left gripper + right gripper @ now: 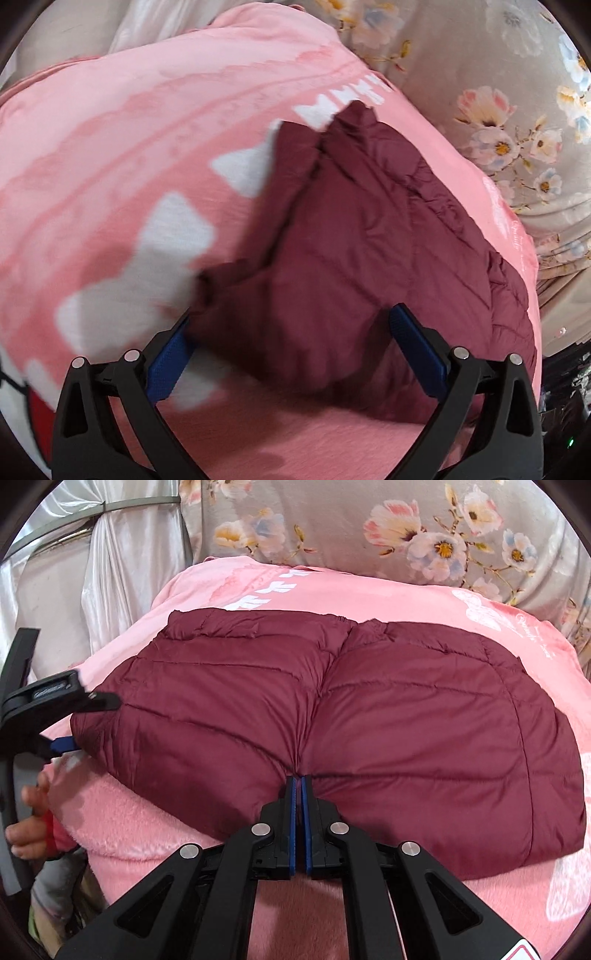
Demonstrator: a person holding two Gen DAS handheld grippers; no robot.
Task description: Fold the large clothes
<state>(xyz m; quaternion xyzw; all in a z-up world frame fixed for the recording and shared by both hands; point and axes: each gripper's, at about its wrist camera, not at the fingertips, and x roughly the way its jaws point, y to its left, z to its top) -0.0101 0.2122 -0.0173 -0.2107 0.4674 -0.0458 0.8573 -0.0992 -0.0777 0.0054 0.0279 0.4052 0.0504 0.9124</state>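
The right gripper points steeply down at the near edge of the maroon quilted jacket, its blue-padded fingers pressed together and pinching a puckered fold of the shell where the centre seam meets the hem. To the left of the jacket, the left gripper comes in tilted, its fingers spread wide apart around the jacket's bunched corner; whether the pads touch the fabric cannot be told through the blur. A bare hand with a red cuff holds that gripper's handle.

The jacket is puffy and smooth, with a slight sheen, stitched in horizontal channels, and lies spread flat on a fuzzy pink blanket printed with white shapes. Beyond the jacket is a grey floral sheet, and to its far left hangs a pale satin curtain.
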